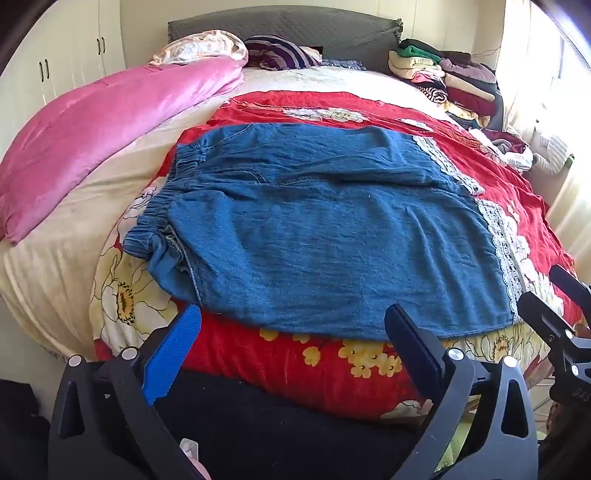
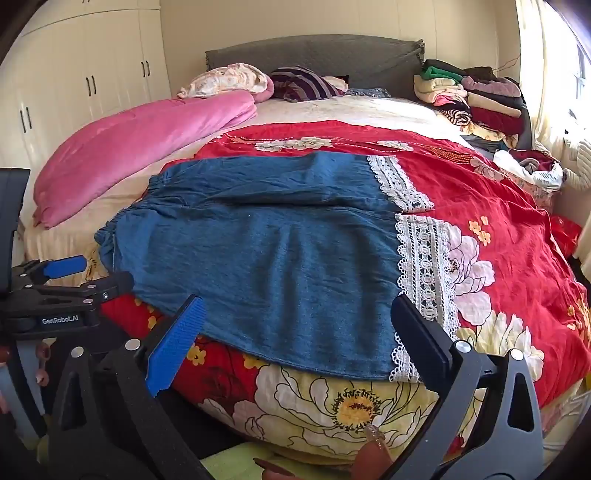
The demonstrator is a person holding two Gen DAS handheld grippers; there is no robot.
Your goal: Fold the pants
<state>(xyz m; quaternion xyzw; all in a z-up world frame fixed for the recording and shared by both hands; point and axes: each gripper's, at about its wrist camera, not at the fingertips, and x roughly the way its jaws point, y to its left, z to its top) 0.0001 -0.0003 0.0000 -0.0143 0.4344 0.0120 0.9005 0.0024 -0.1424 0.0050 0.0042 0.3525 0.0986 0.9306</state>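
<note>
Blue denim pants [image 1: 325,229] with white lace hems [image 1: 506,240] lie flat on the bed, elastic waist to the left, hems to the right. They also show in the right wrist view [image 2: 280,258], with the lace [image 2: 421,266]. My left gripper [image 1: 291,332] is open and empty, just short of the near leg's edge. My right gripper [image 2: 295,325] is open and empty, near the lace hem corner. Each gripper shows in the other's view: the right one [image 1: 554,295] at the right edge, the left one [image 2: 92,273] at the left.
The bed has a red floral cover [image 1: 332,369]. A pink quilt [image 1: 110,125] lies at the left. A stack of folded clothes [image 1: 450,77] sits at the far right, with loose clothes [image 1: 517,151] below it. A grey headboard [image 1: 295,26] and white wardrobes [image 2: 92,74] stand behind.
</note>
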